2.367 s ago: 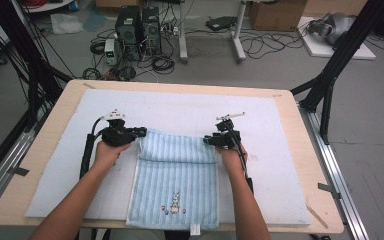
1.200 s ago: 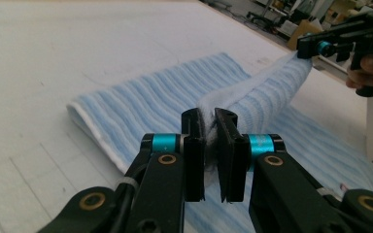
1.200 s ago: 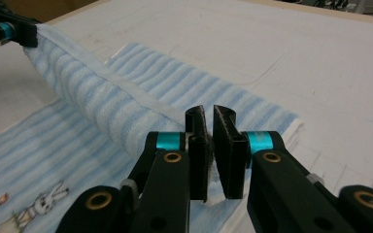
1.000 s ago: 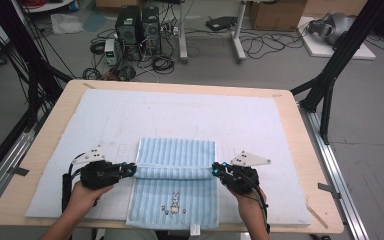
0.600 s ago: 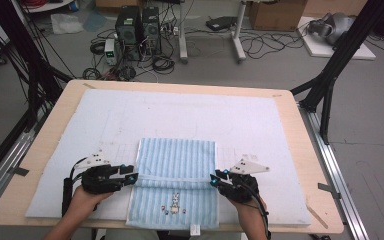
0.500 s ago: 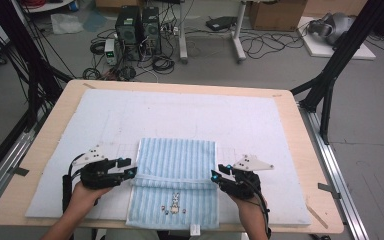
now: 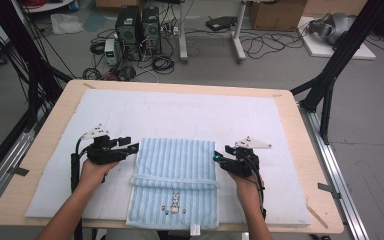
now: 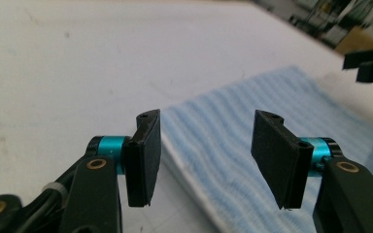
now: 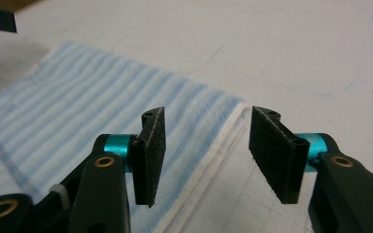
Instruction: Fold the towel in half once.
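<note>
A light blue striped towel (image 7: 175,170) lies folded on the mat near the table's front edge. Its folded-over flap ends in a white hem above a small rabbit print. My left gripper (image 7: 132,147) stands open at the towel's left edge. In the left gripper view the towel (image 8: 252,111) edge runs between the parted jaws of the left gripper (image 8: 204,160). My right gripper (image 7: 217,159) stands open at the towel's right edge. The right gripper (image 9: 206,155) straddles the white-hemmed corner of the towel (image 9: 77,111). Neither holds anything.
A white padded mat (image 7: 180,115) covers most of the wooden table (image 7: 55,105). Beyond the far edge are computers and cables on the floor (image 7: 140,30). Black frame posts (image 7: 330,75) stand at the right and left sides. The opposite gripper (image 8: 369,68) appears across the towel.
Both grippers drew the towel's far edge toward the person, folding it over, then let go. They have since moved away from the person along the towel's sides, jaws open.
</note>
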Tool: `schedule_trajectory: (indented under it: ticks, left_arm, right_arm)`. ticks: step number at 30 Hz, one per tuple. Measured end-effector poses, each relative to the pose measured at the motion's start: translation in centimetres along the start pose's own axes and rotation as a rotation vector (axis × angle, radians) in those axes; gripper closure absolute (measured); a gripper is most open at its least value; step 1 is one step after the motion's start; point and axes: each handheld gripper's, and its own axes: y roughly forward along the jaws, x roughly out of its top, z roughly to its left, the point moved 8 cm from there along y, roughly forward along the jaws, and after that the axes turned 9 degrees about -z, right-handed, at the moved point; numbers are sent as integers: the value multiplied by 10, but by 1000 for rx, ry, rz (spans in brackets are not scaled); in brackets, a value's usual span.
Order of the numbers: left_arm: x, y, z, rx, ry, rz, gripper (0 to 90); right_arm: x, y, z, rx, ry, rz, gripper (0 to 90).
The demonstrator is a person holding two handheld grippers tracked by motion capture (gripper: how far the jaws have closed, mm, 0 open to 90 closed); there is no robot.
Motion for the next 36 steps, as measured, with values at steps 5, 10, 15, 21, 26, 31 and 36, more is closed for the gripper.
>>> schedule_trajectory:
  ticks: [5, 10, 15, 21, 26, 31, 36]
  left_arm:
    - [-16, 13, 0, 5, 4, 103, 456]
    - [-26, 22, -6, 22, 78, 174, 549]
    - [-26, 24, -9, 33, 119, 173, 827]
    - [-22, 27, -2, 65, 59, 133, 846]
    - [-21, 25, -1, 69, 1, 127, 458]
    - [-28, 30, -15, 21, 111, 180, 588]
    - [-27, 35, -16, 8, 109, 189, 837]
  right_arm:
    - [-20, 10, 4, 14, -44, 118, 621]
    - [-28, 19, 6, 11, -70, 160, 679]
    - [-28, 24, 11, 12, -133, 173, 864]
    - [-24, 26, 2, -46, -96, 149, 868]
    - [-24, 25, -1, -72, -45, 144, 632]
    - [-27, 27, -1, -67, -37, 162, 634]
    - [-27, 29, 5, -13, -51, 181, 856]
